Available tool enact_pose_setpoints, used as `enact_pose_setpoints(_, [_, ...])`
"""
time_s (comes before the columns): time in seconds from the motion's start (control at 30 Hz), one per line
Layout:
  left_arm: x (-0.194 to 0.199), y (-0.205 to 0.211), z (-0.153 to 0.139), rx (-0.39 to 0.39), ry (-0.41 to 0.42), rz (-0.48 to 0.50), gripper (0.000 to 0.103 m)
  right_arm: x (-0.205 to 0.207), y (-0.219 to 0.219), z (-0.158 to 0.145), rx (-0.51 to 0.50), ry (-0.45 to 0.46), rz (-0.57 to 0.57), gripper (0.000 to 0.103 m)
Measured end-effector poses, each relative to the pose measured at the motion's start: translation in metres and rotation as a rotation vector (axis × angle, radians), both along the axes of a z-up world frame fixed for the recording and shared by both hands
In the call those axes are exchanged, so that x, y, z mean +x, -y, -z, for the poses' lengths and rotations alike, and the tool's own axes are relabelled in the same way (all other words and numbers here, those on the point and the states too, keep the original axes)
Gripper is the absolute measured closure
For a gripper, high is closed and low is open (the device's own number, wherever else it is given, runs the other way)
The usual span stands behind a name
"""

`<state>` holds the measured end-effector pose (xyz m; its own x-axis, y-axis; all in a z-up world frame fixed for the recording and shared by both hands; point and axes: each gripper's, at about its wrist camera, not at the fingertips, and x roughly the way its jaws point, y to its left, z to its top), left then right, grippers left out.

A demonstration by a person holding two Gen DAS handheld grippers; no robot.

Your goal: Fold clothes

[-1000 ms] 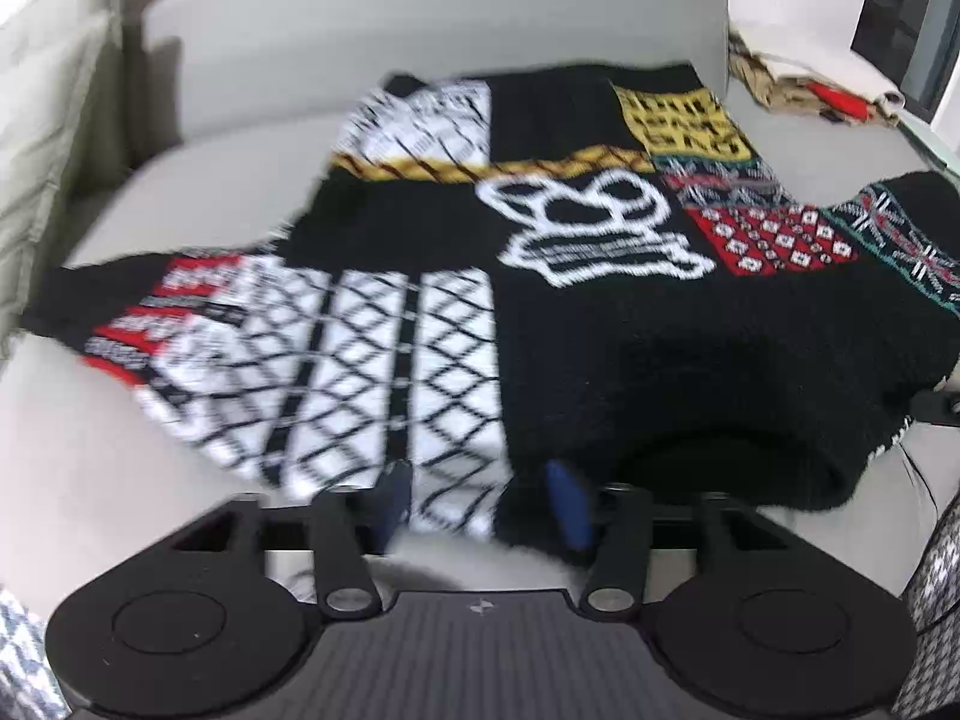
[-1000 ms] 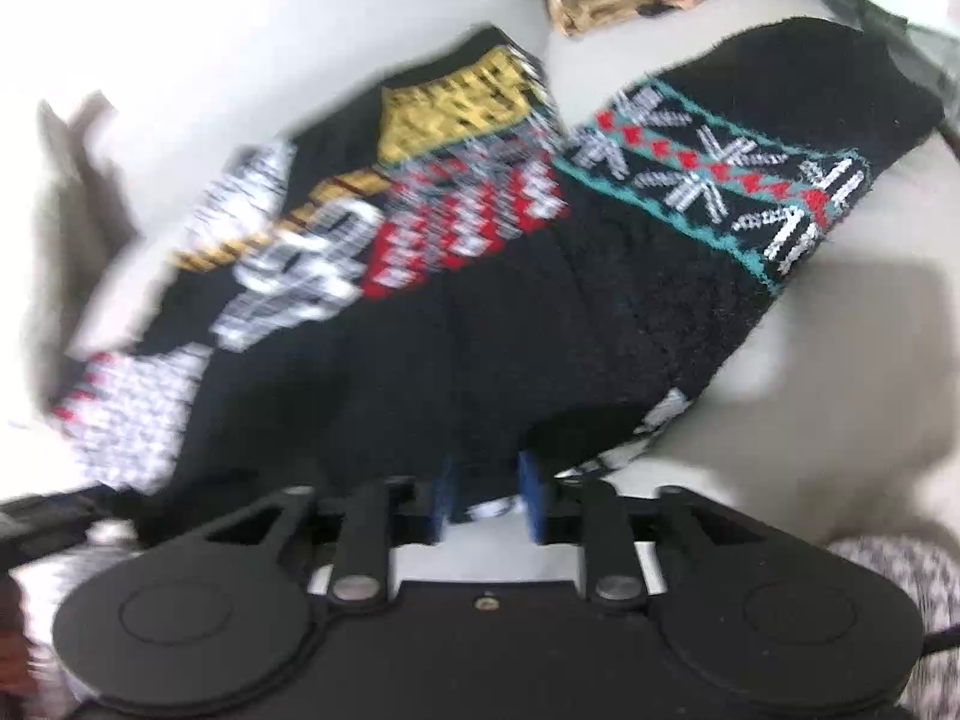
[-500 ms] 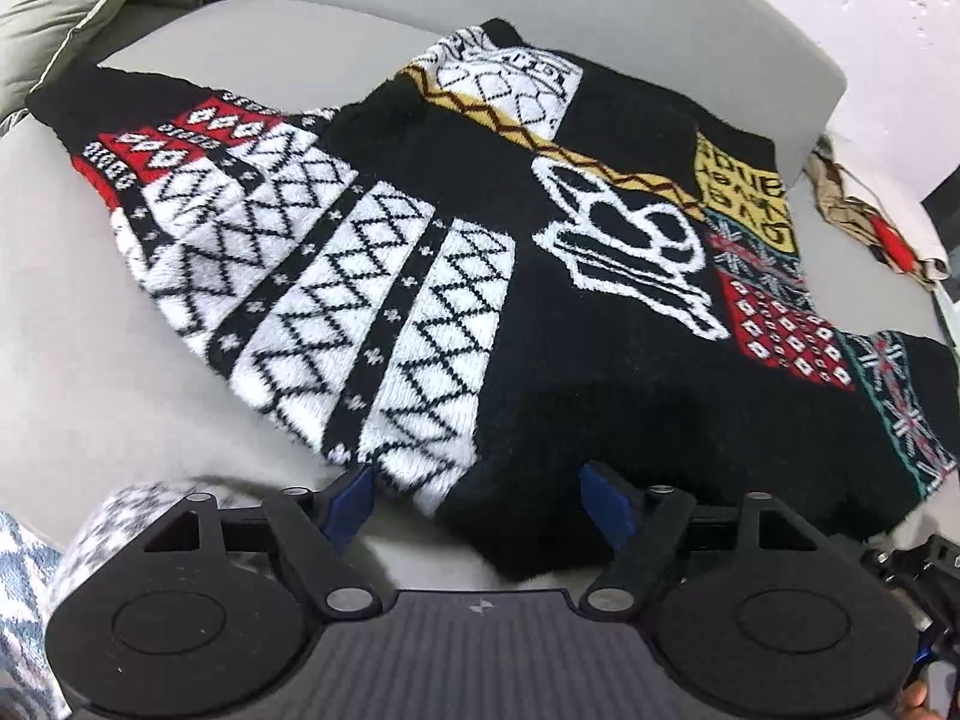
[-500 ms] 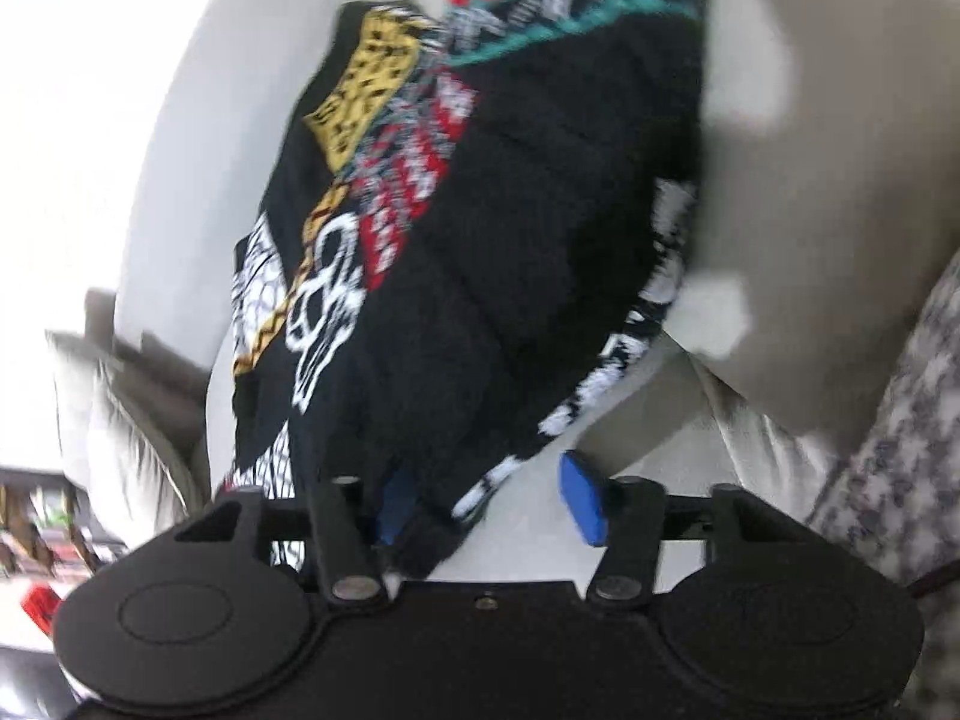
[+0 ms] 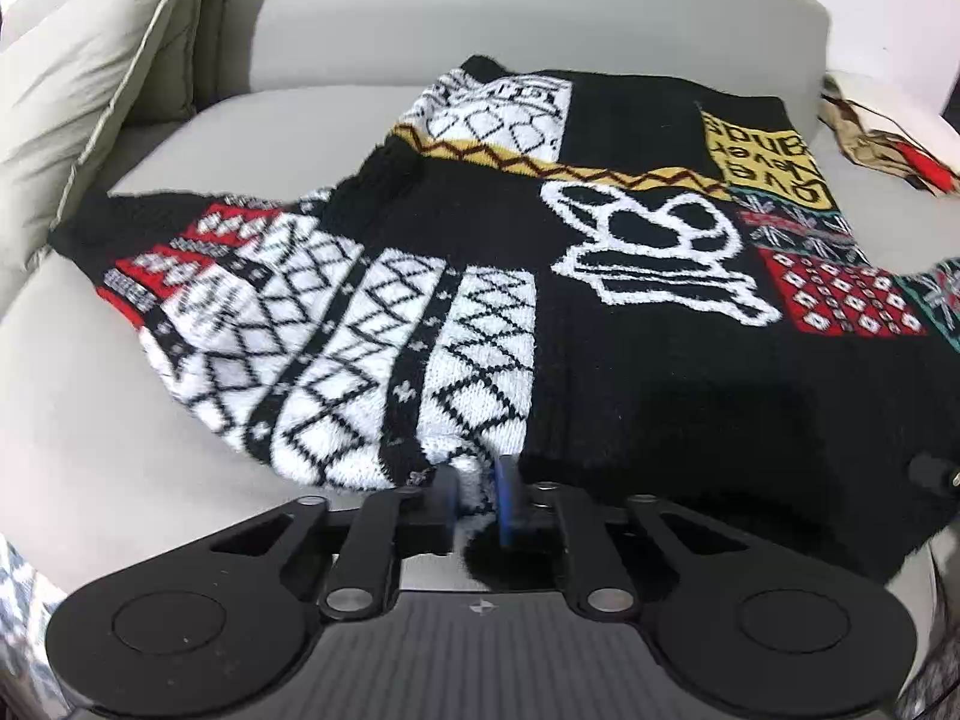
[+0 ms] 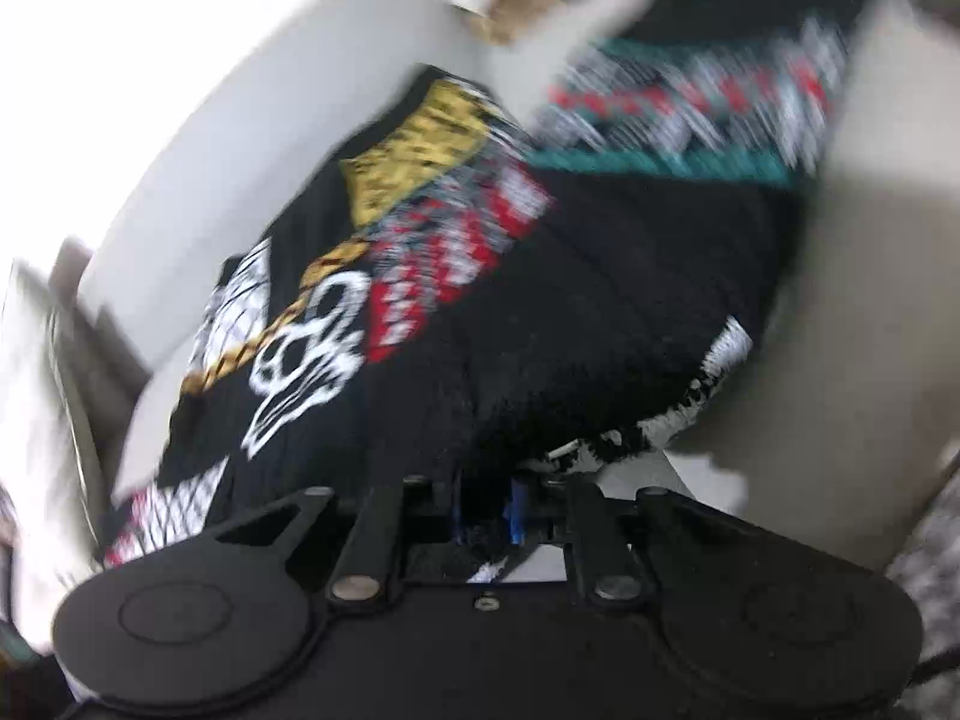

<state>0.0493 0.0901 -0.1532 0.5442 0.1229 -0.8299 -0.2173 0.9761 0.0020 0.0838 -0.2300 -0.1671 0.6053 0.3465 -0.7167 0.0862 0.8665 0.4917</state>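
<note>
A black knit sweater with white lattice panels, a white skull, and red and yellow patches lies spread on a grey sofa seat. My left gripper is at its near hem where white meets black. Its jaws are closing and the blue pads pinch a fold of the hem. In the blurred right wrist view the same sweater fills the middle. My right gripper is at the near black edge, jaws closing, with black knit bunched between the pads.
A pale cushion leans at the left end of the sofa, below the grey backrest. A tan and red item lies beyond the sweater at the right. Speckled grey fabric shows at the lower right.
Both pairs of jaws stood apart around the sweater's near edge and have now come together on it. Both views have swung, and the right one is smeared by motion.
</note>
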Motion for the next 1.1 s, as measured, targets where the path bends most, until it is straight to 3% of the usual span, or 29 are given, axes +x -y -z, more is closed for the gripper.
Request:
enact_pose_setpoints(0.13, [-0.018,0.001,-0.01,0.017,-0.01,0.034,0.098,-0.014,0.009,-0.021,-0.002,0.003,-0.035,0.09])
enact_pose_setpoints(0.27, [-0.013,-0.005,-0.004,0.029,-0.055,0.052,0.093,0.004,0.008,0.005,-0.06,-0.115,-0.047,0.084])
enact_pose_setpoints(0.33, [-0.011,-0.008,-0.012,0.027,-0.052,0.047,0.083,0.01,0.011,0.01,-0.028,-0.146,-0.038,0.08])
enact_pose_setpoints(0.4, [-0.014,-0.009,-0.024,0.053,-0.035,0.059,0.069,0.008,0.014,-0.006,-0.025,-0.156,-0.066,0.062])
enact_pose_setpoints(0.43, [-0.016,-0.009,-0.032,0.065,-0.02,0.069,0.069,0.007,0.014,-0.017,-0.026,-0.156,-0.079,0.051])
enact_pose_setpoints(0.53, [-0.021,-0.009,-0.058,0.081,0.033,0.099,0.068,0.004,0.015,-0.058,-0.002,-0.098,-0.132,0.05])
enact_pose_setpoints(0.63, [-0.015,-0.021,-0.09,0.043,0.116,0.092,0.062,0.01,0.012,-0.108,-0.026,0.024,-0.161,0.045])
enact_pose_setpoints(0.7, [-0.003,-0.03,-0.108,0.053,0.177,0.088,0.047,0.016,0.012,-0.14,-0.036,0.115,-0.169,0.033])
enact_pose_setpoints(0.8, [0.029,-0.043,-0.115,0.066,0.206,0.089,0.04,0.048,0.007,-0.162,-0.036,0.173,-0.169,0.028])
enact_pose_setpoints(0.83, [0.043,-0.046,-0.113,0.077,0.202,0.094,0.04,0.063,0.005,-0.16,-0.031,0.164,-0.169,0.028])
enact_pose_setpoints(0.9, [0.076,-0.055,-0.1,0.085,0.189,0.102,0.024,0.094,0.0,-0.155,-0.024,0.144,-0.166,0.026])
enact_pose_setpoints(0.93, [0.095,-0.061,-0.087,0.083,0.178,0.089,0.023,0.112,-0.002,-0.145,-0.029,0.126,-0.151,0.026])
enact_pose_setpoints(1.03, [0.15,-0.079,-0.048,0.077,0.143,0.051,0.028,0.166,-0.005,-0.108,-0.067,0.07,-0.107,0.031])
enact_pose_setpoints(1.1, [0.184,-0.093,-0.029,0.096,0.143,0.006,0.029,0.209,-0.007,-0.077,-0.101,0.031,-0.1,0.067])
